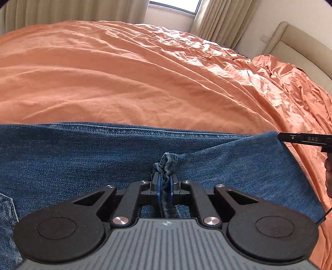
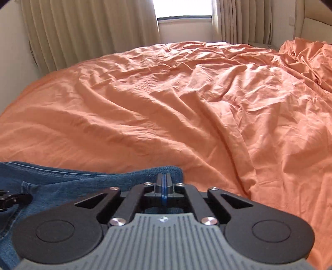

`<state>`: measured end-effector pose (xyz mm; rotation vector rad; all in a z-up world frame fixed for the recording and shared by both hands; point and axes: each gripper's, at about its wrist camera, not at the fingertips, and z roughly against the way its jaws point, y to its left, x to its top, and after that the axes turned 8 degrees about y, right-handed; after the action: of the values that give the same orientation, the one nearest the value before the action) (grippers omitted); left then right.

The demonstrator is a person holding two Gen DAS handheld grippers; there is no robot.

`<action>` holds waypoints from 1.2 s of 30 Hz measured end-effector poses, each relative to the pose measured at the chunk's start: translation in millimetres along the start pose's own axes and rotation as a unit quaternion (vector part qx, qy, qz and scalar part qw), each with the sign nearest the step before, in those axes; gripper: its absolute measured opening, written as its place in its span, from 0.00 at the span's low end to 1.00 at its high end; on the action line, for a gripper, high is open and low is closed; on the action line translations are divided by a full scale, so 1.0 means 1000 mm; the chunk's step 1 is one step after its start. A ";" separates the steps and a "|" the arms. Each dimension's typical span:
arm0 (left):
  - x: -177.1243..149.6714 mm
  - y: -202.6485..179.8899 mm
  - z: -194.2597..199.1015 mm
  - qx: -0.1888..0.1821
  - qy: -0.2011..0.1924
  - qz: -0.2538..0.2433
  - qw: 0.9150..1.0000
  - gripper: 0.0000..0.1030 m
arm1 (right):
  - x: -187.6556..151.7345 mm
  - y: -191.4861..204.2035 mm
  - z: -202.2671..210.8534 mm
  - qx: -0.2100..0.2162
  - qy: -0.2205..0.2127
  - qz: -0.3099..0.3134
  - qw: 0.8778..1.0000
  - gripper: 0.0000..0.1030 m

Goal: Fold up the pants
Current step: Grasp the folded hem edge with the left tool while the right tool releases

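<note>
Blue denim pants (image 1: 83,157) lie spread along the near edge of a bed covered by a rumpled orange cotton sheet (image 1: 145,79). The left gripper (image 1: 165,182), over the middle of the pants, is clamped on a bunched ridge of denim that stands up between its blue pads. The right gripper (image 2: 164,182) sits at the pants' outer corner, its jaws brought fully together; whether a thin layer of cloth is caught there cannot be told. Two holds spaced along one edge would presumably let that edge be lifted and carried over evenly. Beyond the pants, cream pleated curtains (image 2: 83,31) flank a bright window (image 2: 184,10).
</note>
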<state>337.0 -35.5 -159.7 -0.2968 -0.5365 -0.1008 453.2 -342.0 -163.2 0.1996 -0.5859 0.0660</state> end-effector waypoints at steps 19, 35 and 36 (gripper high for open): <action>-0.036 -0.045 0.081 0.004 -0.015 -0.033 0.999 0.37 | -0.107 0.013 0.128 0.012 -0.006 -0.033 0.999 0.00; -0.090 -0.041 0.047 0.035 0.046 -0.009 0.998 0.23 | -0.166 0.007 0.084 0.018 0.079 -0.061 0.995 0.00; -0.089 -0.041 0.049 0.034 0.046 -0.008 0.998 0.23 | -0.164 0.009 0.085 0.014 0.077 -0.056 0.995 0.00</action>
<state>230.2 -58.5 -155.4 -0.2195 -0.4496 -0.1107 269.6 -351.5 -183.3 0.2513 -0.4200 -0.0202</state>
